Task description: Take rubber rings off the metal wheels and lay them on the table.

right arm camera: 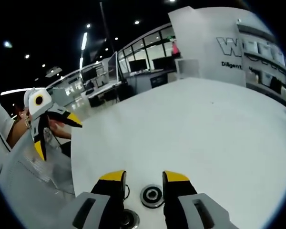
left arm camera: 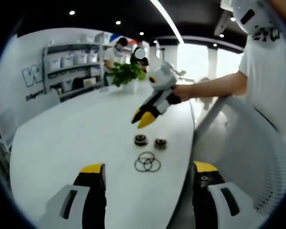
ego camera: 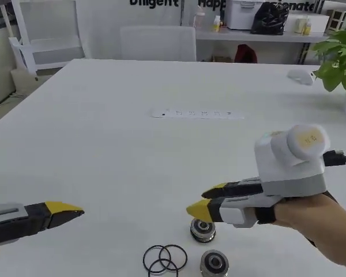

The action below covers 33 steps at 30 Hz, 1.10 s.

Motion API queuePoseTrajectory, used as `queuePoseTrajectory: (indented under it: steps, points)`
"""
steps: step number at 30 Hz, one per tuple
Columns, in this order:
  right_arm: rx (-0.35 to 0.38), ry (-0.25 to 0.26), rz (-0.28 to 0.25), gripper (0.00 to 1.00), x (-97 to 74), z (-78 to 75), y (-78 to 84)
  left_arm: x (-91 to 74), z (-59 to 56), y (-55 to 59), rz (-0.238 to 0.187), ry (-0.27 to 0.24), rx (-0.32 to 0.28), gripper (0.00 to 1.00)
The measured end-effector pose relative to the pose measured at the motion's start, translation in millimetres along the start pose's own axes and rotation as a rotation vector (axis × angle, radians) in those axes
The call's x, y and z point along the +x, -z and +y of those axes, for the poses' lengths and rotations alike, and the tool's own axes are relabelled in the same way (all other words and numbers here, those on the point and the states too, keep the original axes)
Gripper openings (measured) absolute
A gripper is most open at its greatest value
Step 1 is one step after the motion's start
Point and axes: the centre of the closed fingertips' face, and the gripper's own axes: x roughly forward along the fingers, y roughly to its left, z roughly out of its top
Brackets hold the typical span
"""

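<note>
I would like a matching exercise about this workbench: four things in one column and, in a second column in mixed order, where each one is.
Things:
1. rubber rings
2. right gripper
3. power strip
4. plant

Places:
a. at the far right side of the table
b. held just above a metal wheel, jaws apart
c. lying overlapped near the table's close edge
d. flat in the middle of the table

Pairs: 1-c, 2-b, 3-d, 4-a
</note>
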Motion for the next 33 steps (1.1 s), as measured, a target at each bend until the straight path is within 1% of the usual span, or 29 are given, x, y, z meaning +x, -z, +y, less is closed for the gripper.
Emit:
queuePoseTrajectory:
  steps: [1,3,5,6,7,9,11,13,16,18,19,22,24,26,27,28,29,30,33]
  points:
    - [0.003,0.01,0.001,0.28,-1.8,-3.5,0.9,0.8,-0.5,-3.7,-0.005,0.005,0.002,0.75]
    - [0.018,0.029,-0.005,0.29,-6.8,-11.0,2.2,3.4,0.0,-16.3,-0.031,0.008,0.028,0.75]
    - [0.044,0.049,-0.014,0.29,-11.4,-18.9,3.0,6.2,0.2,-26.3,-0.044,0.019,0.046,0.75]
    - [0.063,0.066,-0.018,0.29,-13.9,-24.5,4.2,7.8,0.7,-29.6,-0.044,0.023,0.056,0.75]
    - [0.074,0.076,-0.019,0.29,-15.6,-28.0,5.3,10.0,1.6,-33.5,-0.042,0.027,0.078,0.75]
    - [0.094,0.088,-0.028,0.29,-18.9,-34.0,6.8,12.9,2.6,-38.5,-0.035,0.034,0.101,0.76]
    - [0.131,0.104,-0.036,0.29,-22.8,-40.8,9.4,17.1,3.3,-50.2,-0.042,0.049,0.147,0.76]
    - [0.152,0.123,-0.044,0.29,-26.1,-47.5,11.7,19.8,4.9,-58.7,-0.052,0.053,0.17,0.76]
    - [0.184,0.142,-0.044,0.28,-29.5,-55.4,17.4,26.7,9.0,-72.8,-0.069,0.05,0.193,0.75]
    - [0.208,0.156,-0.039,0.28,-31.1,-60.6,22.8,32.4,9.2,-82.5,-0.083,0.057,0.228,0.75]
    - [0.218,0.162,-0.035,0.28,-31.9,-62.9,25.7,35.8,8.1,-89.3,-0.099,0.067,0.243,0.75]
    - [0.248,0.169,-0.045,0.28,-33.7,-66.1,28.1,44.0,6.8,-101.5,-0.116,0.089,0.262,0.75]
    - [0.262,0.166,-0.044,0.28,-33.6,-66.3,29.9,50.7,8.0,-108.0,-0.117,0.096,0.29,0.74]
    - [0.262,0.173,-0.031,0.28,-33.2,-68.5,33.6,57.8,9.8,-114.7,-0.122,0.102,0.307,0.73]
    - [0.264,0.173,-0.027,0.28,-32.9,-68.9,34.9,60.8,10.1,-117.8,-0.131,0.107,0.312,0.73]
    - [0.267,0.171,-0.023,0.28,-32.5,-68.7,36.3,65.9,10.1,-122.3,-0.151,0.12,0.317,0.72]
    - [0.268,0.17,-0.021,0.28,-32.5,-68.6,36.8,67.8,10.1,-123.5,-0.158,0.126,0.319,0.71]
    - [0.267,0.169,-0.018,0.28,-32.3,-68.3,37.5,75.9,13.4,-123.8,-0.157,0.133,0.313,0.7]
    - [0.264,0.168,-0.012,0.28,-32.2,-66.9,38.5,91.4,18.3,-122.3,-0.146,0.129,0.317,0.69]
